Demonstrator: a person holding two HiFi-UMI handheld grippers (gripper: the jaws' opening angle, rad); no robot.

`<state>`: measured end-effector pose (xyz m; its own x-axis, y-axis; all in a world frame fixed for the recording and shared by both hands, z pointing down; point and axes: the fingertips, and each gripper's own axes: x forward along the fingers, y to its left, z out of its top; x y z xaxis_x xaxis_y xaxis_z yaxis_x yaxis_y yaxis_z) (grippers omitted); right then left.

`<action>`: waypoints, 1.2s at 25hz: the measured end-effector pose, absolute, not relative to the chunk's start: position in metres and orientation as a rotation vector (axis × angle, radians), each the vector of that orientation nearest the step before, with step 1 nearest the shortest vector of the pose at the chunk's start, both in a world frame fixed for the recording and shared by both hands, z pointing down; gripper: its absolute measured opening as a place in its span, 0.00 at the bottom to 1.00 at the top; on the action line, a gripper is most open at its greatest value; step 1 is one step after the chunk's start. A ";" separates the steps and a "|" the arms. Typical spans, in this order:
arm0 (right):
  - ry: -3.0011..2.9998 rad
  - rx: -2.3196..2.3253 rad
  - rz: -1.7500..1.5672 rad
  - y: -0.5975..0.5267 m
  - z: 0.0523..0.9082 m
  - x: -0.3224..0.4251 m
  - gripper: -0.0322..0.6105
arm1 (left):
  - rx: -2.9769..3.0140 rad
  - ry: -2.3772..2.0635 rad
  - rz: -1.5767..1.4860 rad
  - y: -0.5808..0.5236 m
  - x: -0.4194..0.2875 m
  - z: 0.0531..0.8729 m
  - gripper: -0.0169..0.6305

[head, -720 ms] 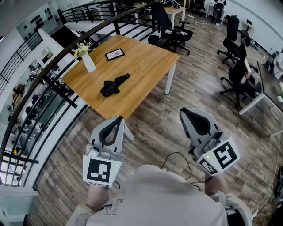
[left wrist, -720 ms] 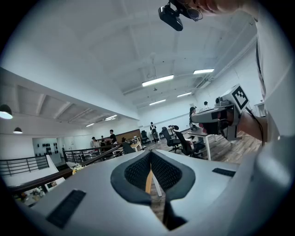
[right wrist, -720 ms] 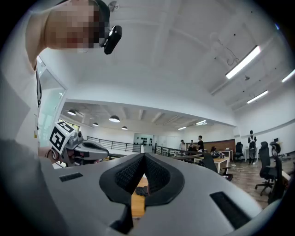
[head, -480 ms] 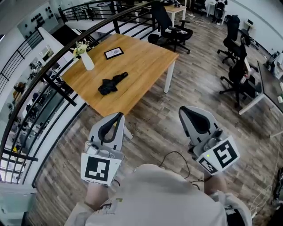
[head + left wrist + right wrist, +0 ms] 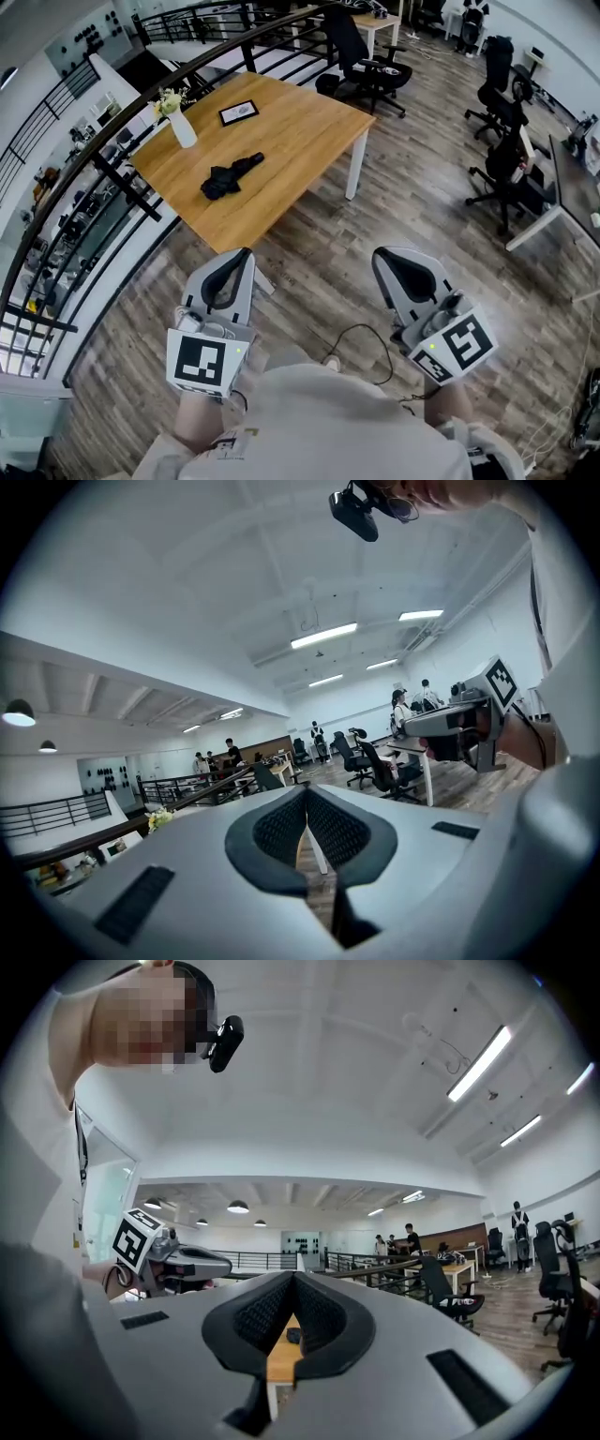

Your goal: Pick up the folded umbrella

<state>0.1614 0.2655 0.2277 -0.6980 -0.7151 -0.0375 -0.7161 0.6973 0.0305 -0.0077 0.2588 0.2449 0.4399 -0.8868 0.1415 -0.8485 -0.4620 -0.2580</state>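
Observation:
The folded black umbrella [image 5: 230,175] lies on the wooden table [image 5: 300,131], near its front left part. Both grippers hang over the floor, well short of the table. My left gripper [image 5: 240,256] points at the table's near corner with its jaws shut and nothing in them. My right gripper [image 5: 386,257] is further right, jaws together and empty. In the right gripper view the umbrella [image 5: 294,1335] shows as a small dark lump on the table [image 5: 278,1360], below the right gripper [image 5: 293,1279]. The left gripper [image 5: 305,794] looks out level over the room.
A white vase with flowers [image 5: 178,122] and a black picture frame [image 5: 238,113] stand on the table. A black railing [image 5: 141,202] runs along its left side. Office chairs [image 5: 370,61] [image 5: 502,150] stand behind and to the right. A cable [image 5: 366,342] lies on the wood floor.
The table and umbrella have drifted slightly left in the head view. The right gripper sits a little lower in the picture. Both grippers stay shut and empty.

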 end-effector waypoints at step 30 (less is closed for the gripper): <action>2.988 -1.215 -0.022 0.042 0.279 0.117 0.09 | -2.577 1.558 -0.328 0.031 -0.056 0.284 0.50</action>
